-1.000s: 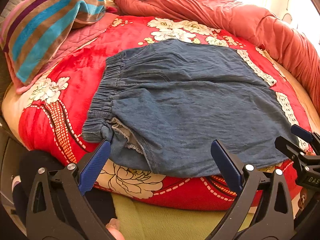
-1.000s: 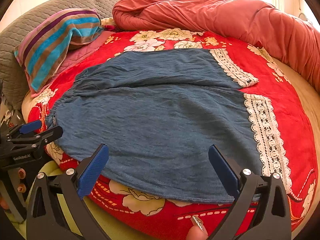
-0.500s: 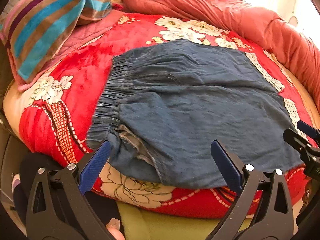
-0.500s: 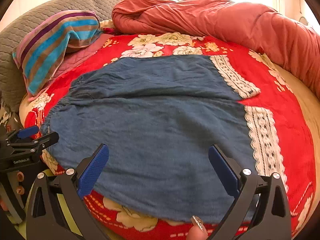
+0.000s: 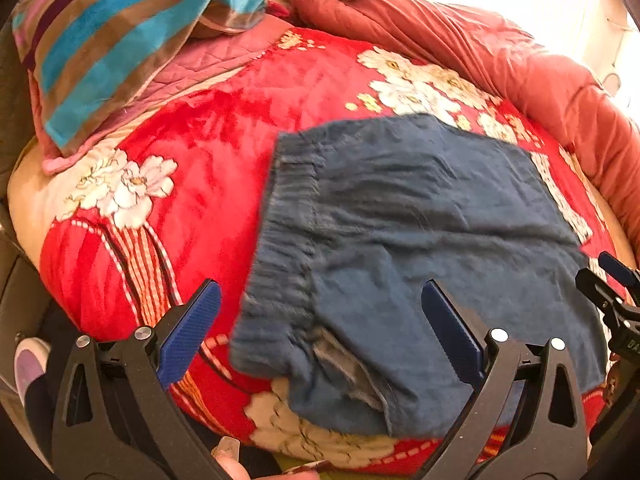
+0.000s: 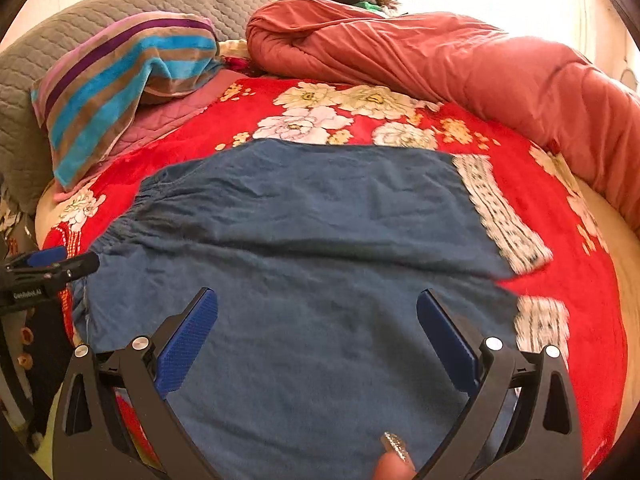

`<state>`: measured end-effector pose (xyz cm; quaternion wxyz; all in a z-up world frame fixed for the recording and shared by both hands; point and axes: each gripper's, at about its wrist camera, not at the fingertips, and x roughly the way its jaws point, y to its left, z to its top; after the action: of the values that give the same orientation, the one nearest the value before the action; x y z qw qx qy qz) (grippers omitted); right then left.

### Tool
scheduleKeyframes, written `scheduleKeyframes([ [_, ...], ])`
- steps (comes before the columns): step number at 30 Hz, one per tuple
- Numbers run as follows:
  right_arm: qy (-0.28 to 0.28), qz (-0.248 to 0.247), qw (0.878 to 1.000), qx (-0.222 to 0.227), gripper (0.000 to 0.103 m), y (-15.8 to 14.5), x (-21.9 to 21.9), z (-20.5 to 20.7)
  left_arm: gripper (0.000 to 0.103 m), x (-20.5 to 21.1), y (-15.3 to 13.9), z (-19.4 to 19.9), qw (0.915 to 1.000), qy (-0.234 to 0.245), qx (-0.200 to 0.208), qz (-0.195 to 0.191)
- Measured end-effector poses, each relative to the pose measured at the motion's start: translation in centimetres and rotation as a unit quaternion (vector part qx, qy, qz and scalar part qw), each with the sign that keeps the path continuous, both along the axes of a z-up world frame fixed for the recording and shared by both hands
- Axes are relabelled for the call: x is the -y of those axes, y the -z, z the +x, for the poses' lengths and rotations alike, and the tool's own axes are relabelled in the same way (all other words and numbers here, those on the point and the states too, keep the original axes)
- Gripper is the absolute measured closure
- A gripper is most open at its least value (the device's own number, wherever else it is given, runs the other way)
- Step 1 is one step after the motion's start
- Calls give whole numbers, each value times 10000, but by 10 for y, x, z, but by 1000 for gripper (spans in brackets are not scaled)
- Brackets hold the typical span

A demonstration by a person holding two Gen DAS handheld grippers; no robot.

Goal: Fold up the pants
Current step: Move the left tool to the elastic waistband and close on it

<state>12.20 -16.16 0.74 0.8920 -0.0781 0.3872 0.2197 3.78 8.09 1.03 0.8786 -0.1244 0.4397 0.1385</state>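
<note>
Both viewpoints have advanced over the bed since the earlier frames: the pants (image 6: 304, 264) now fill more of the right wrist view, and in the left wrist view they sit further right and lower.

Item 1, nearest: left gripper (image 5: 320, 336), jaws spread wide, grasping nothing. It hovers over the near waistband corner of the pants (image 5: 400, 248); one blue pad (image 5: 188, 332) is over the red floral blanket (image 5: 208, 152), the other over denim. Judged purpose: staged to take that corner.

Item 2: right gripper (image 6: 318, 340), jaws likewise released and empty, above the near leg of the pants. A fingertip with a glittered nail (image 6: 394, 446) shows at its base.

Item 3: pants, blue denim, laid flat on the blanket (image 6: 560, 208) and unfolded, near edge towards the near side of the bed. Long axis runs left to right: gathered elastic waistband (image 5: 288, 232) at the left end, lace-trimmed cuffs (image 6: 500, 216) at the right. Near leg and far leg lie side by side, so a lengthwise fold, one leg over the other, is judged the step in hand.

Item 4, beyond the pants, left: striped towel (image 6: 124, 80) over a pink quilted piece.

Item 5, beyond the pants, right: rolled salmon-coloured duvet (image 6: 460, 64).

Item 6, furthest: grey quilted headboard (image 6: 120, 12).
</note>
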Motion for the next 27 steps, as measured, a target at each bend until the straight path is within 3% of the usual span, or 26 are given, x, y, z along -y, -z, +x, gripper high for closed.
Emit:
scheduleKeyframes([
  [10,-392,-178,9991,-5,4,-2,-42,51,9,-48,-2,43,9999,-149,32,-50],
  [13,-527,-127,9984,-138,4,-2,-54,71,9,-63,3,61,9998,-112,-75,-155],
  [18,-807,-446,9957,-57,4,3,-79,106,9,-82,13,90,9995,-92,-271,-121],
  [27,-1086,-710,9911,-291,4,20,-110,175,9,-98,37,133,9983,314,-425,-264],
])
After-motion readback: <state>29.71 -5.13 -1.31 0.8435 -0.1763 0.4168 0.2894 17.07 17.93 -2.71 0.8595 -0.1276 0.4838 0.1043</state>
